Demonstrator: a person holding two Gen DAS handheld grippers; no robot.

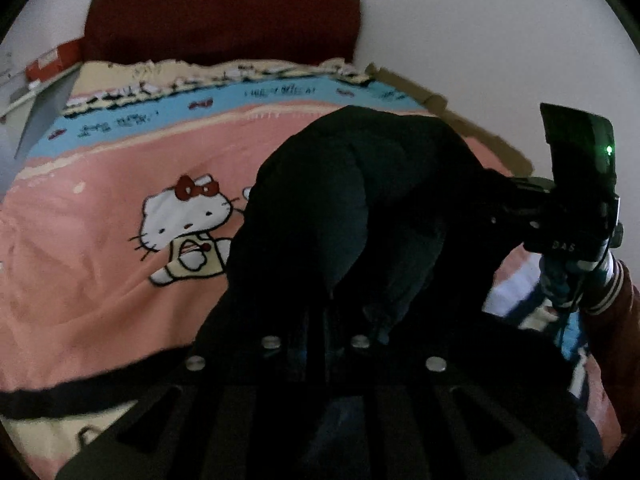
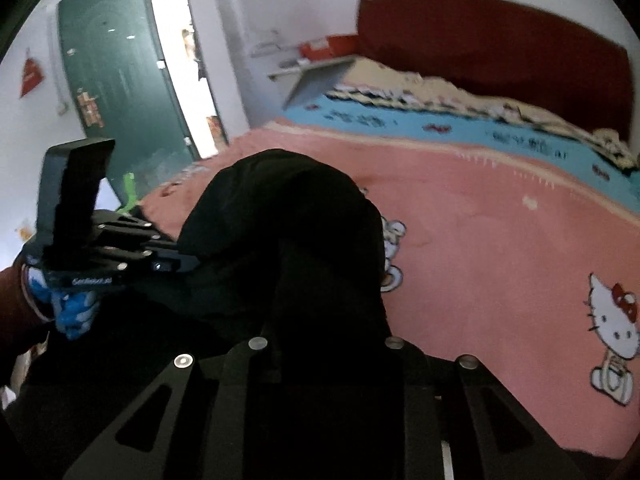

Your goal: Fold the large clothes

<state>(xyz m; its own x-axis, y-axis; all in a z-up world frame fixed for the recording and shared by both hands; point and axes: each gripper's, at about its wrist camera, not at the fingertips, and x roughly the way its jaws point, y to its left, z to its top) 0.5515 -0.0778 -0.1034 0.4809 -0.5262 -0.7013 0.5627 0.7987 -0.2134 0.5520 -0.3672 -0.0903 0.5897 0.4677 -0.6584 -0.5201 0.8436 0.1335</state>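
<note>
since both claws are buried in dark cloth, the jaw tips can't be seen, but each one reads as pressed together on the black garment [image 1: 344, 216]: the left gripper [image 1: 320, 320] pinches a bunched edge right at its tips, and the right gripper [image 2: 320, 320] does the same w/ another part of the same piece. the garment humps up ahead of both claws, lifted off the pink cartoon bedspread [image 1: 100, 260], w/ the rest hanging down below & behind the tips. in the left wrist view the right claw sits off to the right, its nose vanishing into the fabric; in the right wrist view the left claw sits off to the left, same story. the red headboard [image 1: 224, 16] is well ahead of both. risks, imo: cloth is thick & dark, so a grip may hold only 1 layer and slip once the weight swings; if the hands drift apart unevenly the edge goes crooked and the fold lands skewed; trailing fabric below the claws could drag & bunch on the bedspread, wrinkling it too; pics are blurred, so exact grab spots can't be told.
</note>
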